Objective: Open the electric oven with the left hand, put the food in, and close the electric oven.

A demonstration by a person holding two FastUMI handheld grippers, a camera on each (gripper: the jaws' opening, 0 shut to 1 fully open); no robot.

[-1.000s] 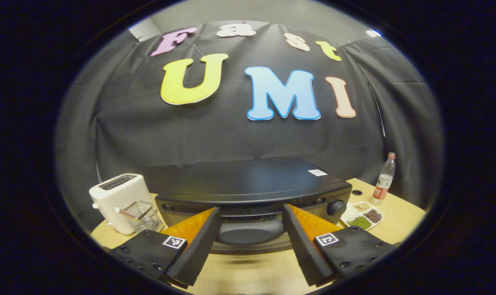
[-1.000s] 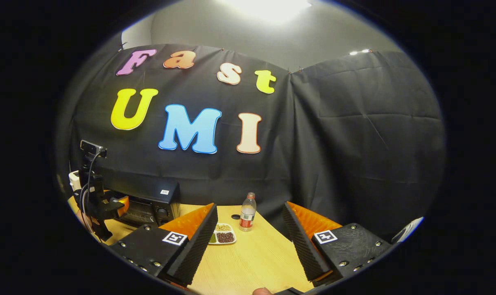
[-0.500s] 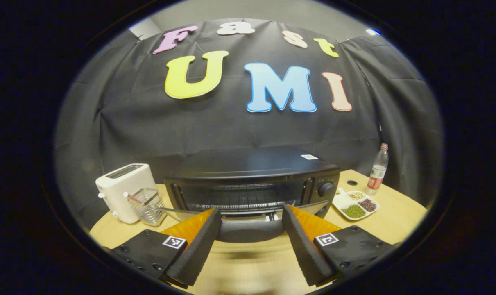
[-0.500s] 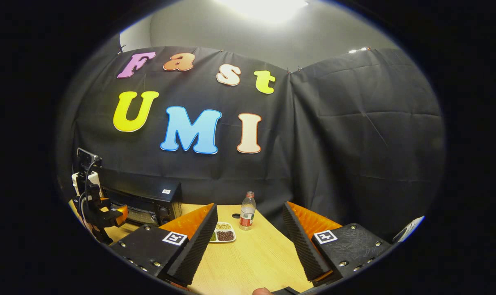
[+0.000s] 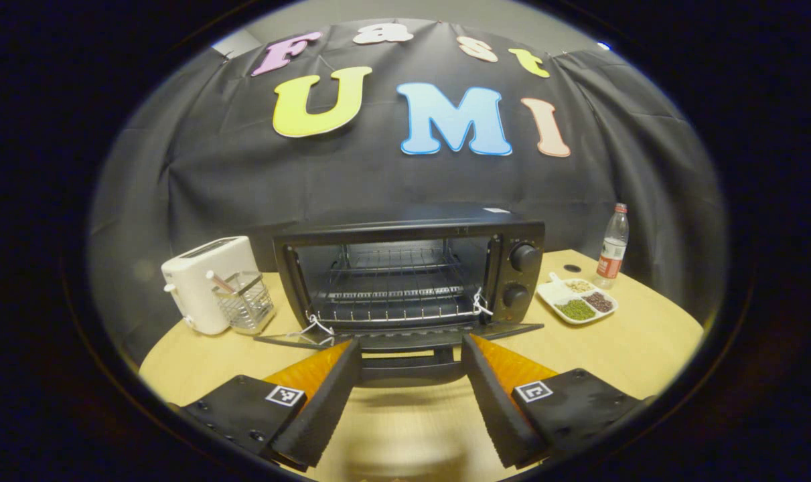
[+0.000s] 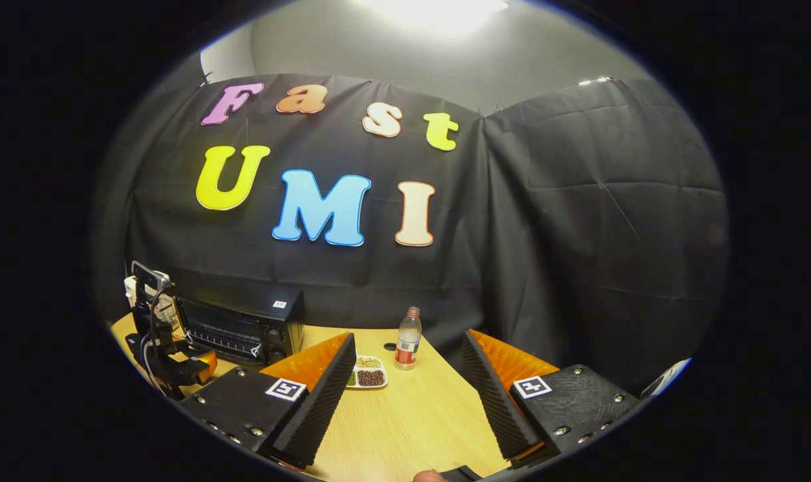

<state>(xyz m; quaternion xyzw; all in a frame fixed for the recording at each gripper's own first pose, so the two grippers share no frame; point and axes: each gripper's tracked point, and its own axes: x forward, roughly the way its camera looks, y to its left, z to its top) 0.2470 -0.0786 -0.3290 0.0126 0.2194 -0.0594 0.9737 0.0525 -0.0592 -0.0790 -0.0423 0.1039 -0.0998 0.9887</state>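
The black electric oven (image 5: 405,231) stands on the table with its glass door (image 5: 405,338) folded down flat and a bare wire rack (image 5: 392,294) inside. My left gripper (image 5: 408,395) is open right in front of it; the door's handle (image 5: 408,367) lies between the fingers, which do not press on it. A white divided dish of beans (image 5: 577,302) sits right of the oven. My right gripper (image 6: 405,402) is open over the table with nothing in it, behind the dish (image 6: 366,373). In the right gripper view the oven (image 6: 244,328) and the left gripper (image 6: 201,367) are at far left.
A white toaster (image 5: 204,288) and a wire basket (image 5: 244,309) stand left of the oven. A plastic bottle (image 5: 611,244) stands behind the dish, also in the right gripper view as the bottle (image 6: 407,339). The wooden table (image 5: 619,348) has bare room on the right.
The oven door swung from shut to fully down as my left gripper drew back and lower with the handle between its fingers. The right gripper barely shifted.
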